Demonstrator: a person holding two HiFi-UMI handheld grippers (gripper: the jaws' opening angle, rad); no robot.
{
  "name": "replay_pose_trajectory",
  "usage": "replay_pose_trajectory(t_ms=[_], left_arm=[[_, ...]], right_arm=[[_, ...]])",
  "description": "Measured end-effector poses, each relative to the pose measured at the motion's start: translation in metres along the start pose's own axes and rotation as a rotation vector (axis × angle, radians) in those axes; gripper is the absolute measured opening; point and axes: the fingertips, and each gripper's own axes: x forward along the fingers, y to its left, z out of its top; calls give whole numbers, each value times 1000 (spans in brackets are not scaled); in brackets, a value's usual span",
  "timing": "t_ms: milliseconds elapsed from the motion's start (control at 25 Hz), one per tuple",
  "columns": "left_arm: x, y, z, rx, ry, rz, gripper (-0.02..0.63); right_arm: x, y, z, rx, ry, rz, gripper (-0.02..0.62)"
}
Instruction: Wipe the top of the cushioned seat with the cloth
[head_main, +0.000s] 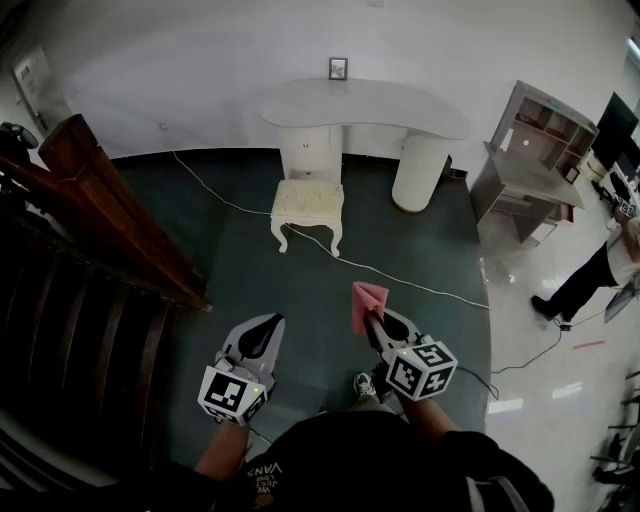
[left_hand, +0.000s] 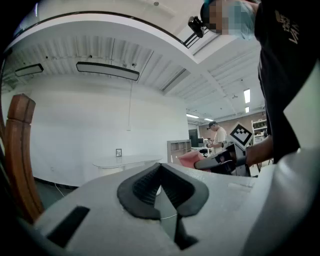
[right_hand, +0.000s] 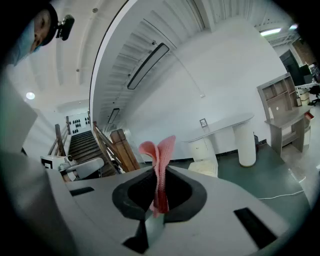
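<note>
The dark green floor (head_main: 240, 280) fills most of the head view, with a wooden stair rail (head_main: 120, 210) running down its left side. A white counter (head_main: 365, 108) stands against the far wall. Just in front of the counter's drawer column is the cushioned seat (head_main: 308, 203), a pale stool on curved legs. Its top is bare and its longer side runs left to right, parallel to the counter's front edge. A thin white cable (head_main: 400, 280) crosses the floor past the seat's front right leg, between the seat and the person holding the tongs.

Both tongs are held low and close to the body, well apart from the seat. The seat lies straight ahead, between the lines of the two tongs, so neither is clearly nearer. The left tongs (head_main: 270, 322) are pressed together at the tips with nothing between them. The right tongs (head_main: 372, 318) pinch the cloth (head_main: 366, 303), a pink piece that stands up as a folded flap above the jaws in the right gripper view (right_hand: 161, 170). That view also shows the seat (right_hand: 204, 167) ahead and to the right of the cloth.

Wiping has not begun. The next move looks like a walk forward over the cable. After that, the right tongs would need to tip down so the cloth lies flat on the cushion for strokes along its long side.
</note>
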Motion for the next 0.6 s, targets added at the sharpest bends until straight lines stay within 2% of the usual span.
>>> replay_pose_trajectory(t_ms=[240, 360, 600], left_arm=[[2, 3, 0, 10, -26, -32, 17], [3, 12, -7, 2, -14, -11, 17], [32, 34, -19, -32, -7, 17, 17]], right_arm=[[1, -4, -1, 25, -43, -15, 25], [4, -7, -3, 62, -58, -8, 25], [30, -31, 2, 66, -32, -14, 26]])
